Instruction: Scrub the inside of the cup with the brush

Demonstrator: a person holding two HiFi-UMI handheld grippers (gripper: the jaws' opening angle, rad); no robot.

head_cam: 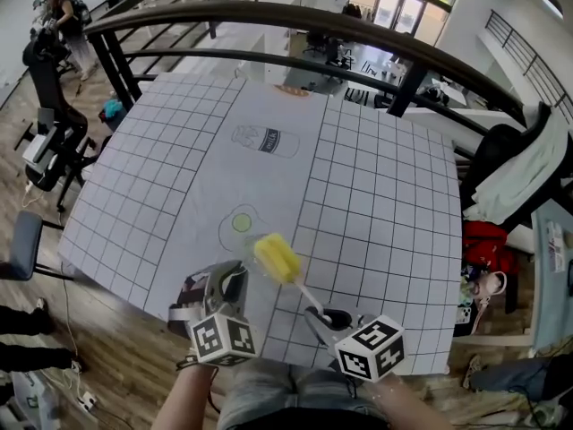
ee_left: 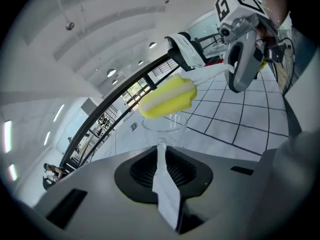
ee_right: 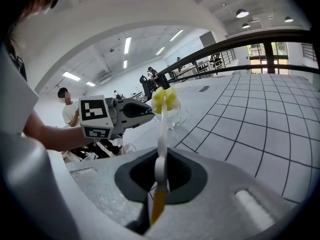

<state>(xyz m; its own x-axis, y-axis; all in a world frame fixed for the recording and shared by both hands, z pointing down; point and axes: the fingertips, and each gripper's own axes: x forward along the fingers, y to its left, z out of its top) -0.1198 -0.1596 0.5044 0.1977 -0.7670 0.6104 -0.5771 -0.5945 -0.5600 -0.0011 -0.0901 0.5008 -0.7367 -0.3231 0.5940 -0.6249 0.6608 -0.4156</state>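
A clear glass cup (head_cam: 240, 228) is on the grid-patterned table (head_cam: 385, 195) near its front edge. My left gripper (head_cam: 235, 274) reaches it from the near side and is shut on a clear part of it at the near side (ee_left: 161, 145). The brush has a yellow sponge head (head_cam: 277, 258) on a white handle (head_cam: 307, 296). My right gripper (head_cam: 315, 312) is shut on that handle (ee_right: 161, 134). The sponge head (ee_left: 167, 98) hangs just above the cup's rim (ee_left: 165, 126), outside the cup. In the right gripper view the left gripper (ee_right: 117, 116) sits left of the sponge head (ee_right: 165, 100).
A black railing (head_cam: 295, 21) curves round the table's far side. A printed outline (head_cam: 266, 140) marks the cloth farther back. A chair (head_cam: 49, 141) stands at the left, and clothes and bags (head_cam: 524, 173) at the right. The table's front edge lies just under both grippers.
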